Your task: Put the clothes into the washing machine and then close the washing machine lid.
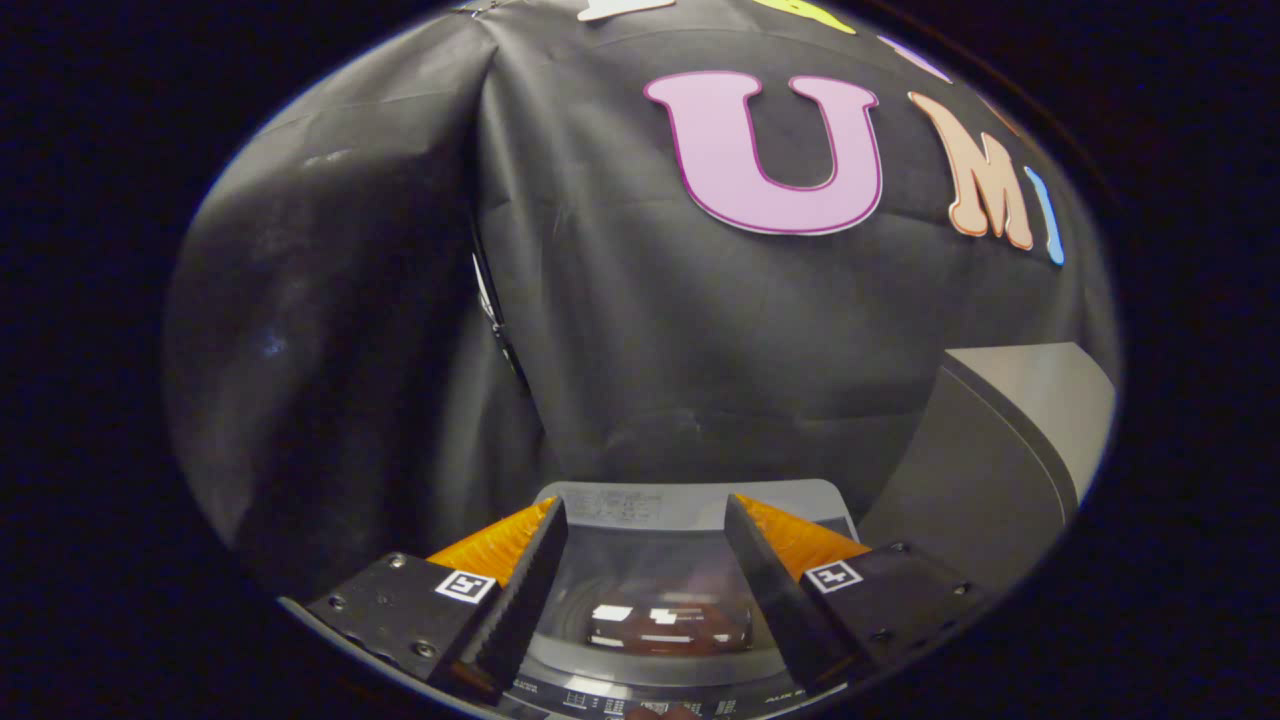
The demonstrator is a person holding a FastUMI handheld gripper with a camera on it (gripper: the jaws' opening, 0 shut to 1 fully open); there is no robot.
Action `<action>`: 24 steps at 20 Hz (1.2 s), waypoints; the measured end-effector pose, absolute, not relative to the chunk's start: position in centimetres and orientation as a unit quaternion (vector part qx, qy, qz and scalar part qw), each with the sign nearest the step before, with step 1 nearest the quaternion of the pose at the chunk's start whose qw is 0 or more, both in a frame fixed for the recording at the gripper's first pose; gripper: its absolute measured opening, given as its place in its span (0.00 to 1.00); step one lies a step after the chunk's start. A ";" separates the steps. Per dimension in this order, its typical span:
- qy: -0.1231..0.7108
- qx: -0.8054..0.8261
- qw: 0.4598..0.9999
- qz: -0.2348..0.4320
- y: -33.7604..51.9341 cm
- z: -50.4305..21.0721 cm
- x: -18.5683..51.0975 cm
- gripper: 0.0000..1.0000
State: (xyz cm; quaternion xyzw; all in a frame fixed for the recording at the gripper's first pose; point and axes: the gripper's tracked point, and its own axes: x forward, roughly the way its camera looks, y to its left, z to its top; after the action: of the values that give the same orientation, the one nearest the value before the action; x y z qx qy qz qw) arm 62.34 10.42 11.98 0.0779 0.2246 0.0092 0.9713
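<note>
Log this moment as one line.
gripper: open, holding nothing | washing machine: below the jaws | lid: closed

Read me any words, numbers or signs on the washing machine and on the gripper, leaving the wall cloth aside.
Nothing here can be quoted.
Print on the pale strip at the back of the washing machine lid: too small to read.
Print on the control panel, nearest the camera: blurred, unreadable.
Square markers on the gripper, whose fingers stand open over the lid: black-and-white patterns, no words.
</note>
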 end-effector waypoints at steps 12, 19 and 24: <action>0.179 0.104 0.978 0.020 10.7 13.5 60.1 0.96; 0.148 0.116 0.982 0.019 10.3 14.5 55.7 0.96; 0.126 0.119 0.985 0.006 9.2 15.2 53.2 0.96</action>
State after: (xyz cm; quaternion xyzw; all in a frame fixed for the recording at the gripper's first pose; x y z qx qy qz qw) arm 53.15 9.17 15.17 0.1195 0.1263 0.0058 0.9847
